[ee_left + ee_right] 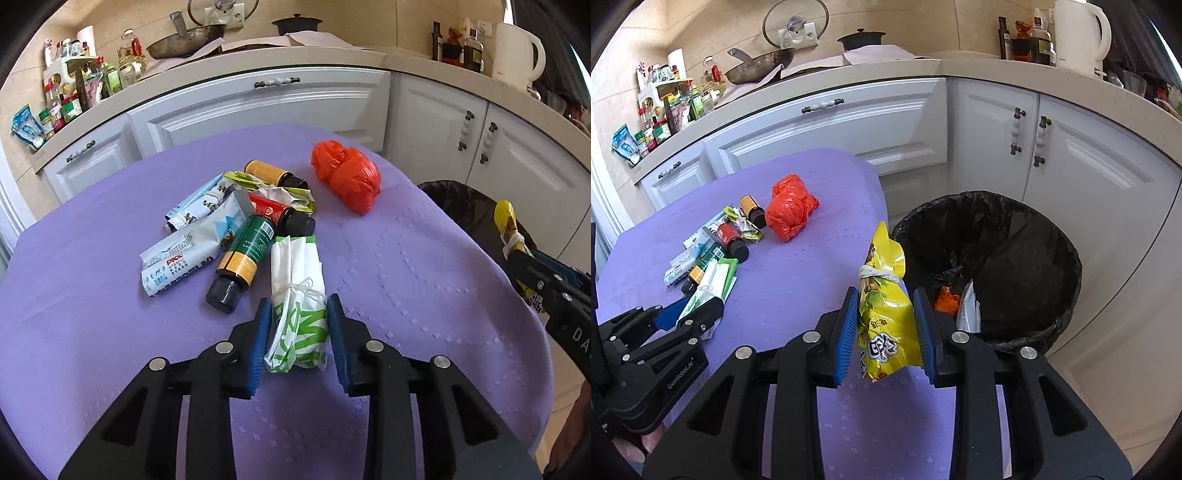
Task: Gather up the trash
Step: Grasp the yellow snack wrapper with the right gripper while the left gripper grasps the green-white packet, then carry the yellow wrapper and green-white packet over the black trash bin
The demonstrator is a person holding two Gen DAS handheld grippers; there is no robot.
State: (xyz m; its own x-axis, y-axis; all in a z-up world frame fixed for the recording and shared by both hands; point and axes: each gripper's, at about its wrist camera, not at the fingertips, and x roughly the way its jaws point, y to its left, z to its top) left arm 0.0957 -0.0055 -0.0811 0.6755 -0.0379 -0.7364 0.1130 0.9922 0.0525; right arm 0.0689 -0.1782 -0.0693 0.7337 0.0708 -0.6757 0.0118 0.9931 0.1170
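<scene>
A white-and-green packet [295,258] tied with string lies on the purple tablecloth [406,280]. My left gripper [299,306] has a blue pad against each side of it, shut on it. My right gripper [885,295] is shut on a yellow snack bag [886,325] tied with string. It holds the bag over the table's right edge, beside the black-lined bin [1027,254]. On the cloth there are also a green bottle [243,258], a red bottle [280,214], a yellow bottle [273,173], white wrappers [184,254] and a crumpled orange bag [347,173].
The bin holds an orange scrap [947,299] and a silver wrapper [969,310]. White cabinets [886,125] stand behind the table and bin. The counter above carries a pan [757,66], jars and a white kettle [1078,37].
</scene>
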